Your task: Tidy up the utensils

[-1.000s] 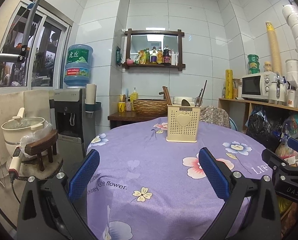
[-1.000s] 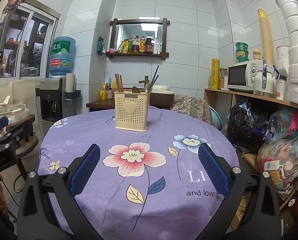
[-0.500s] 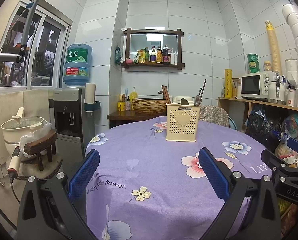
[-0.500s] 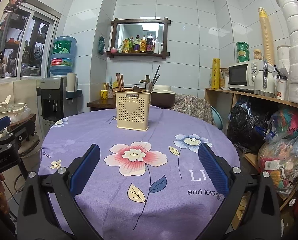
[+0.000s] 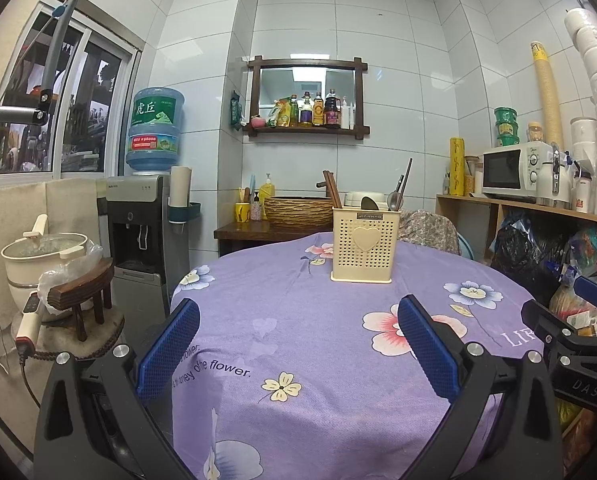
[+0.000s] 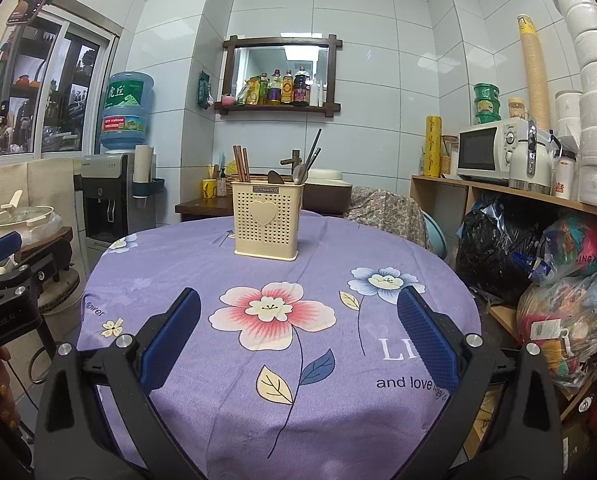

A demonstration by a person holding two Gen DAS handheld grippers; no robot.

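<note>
Both tongs empty, spread wide, held low over the near edge of the round worktop (image 6: 202, 264) w/ purple flowered cloth. L tongs (image 5: 298, 344) and R tongs (image 6: 298, 332) side by side, nothing between the blue pads (image 6: 170, 336). Each set shows at the margin of the other's view.

Task item: cream perforated utensil caddy (image 6: 267, 220), heart motif on front, upright near the far-centre of the worktop, well apart from both tongs. No loose utensils visible on the cloth.

Contents, seen above the rim:
- brown chopsticks (image 6: 241, 164), bundle at caddy's left side, leaning slightly
- metal spoons (image 6: 300, 174), bowls up, right side
- dark thin handles (image 6: 314, 148) slanting up-right; type can't tell
- dark rounded scoop or spoon (image 6: 275, 177) mid-caddy

Handling, est.:
- Caddy: thin plastic, light, prob. tips or slides on cloth if a utensil is dragged sideways. Brace one wall w/ one tongs, pull w/ the other.
- Chopsticks: stiff, light, smooth; roll betw. pads. Take the pair together, upper third.
- Spoons: rigid steel, slick. Grip the neck just below the bowl, lift straight up.
- Thin handles: likely to pivot in grip; pinch near the top, keep vertical.
</note>
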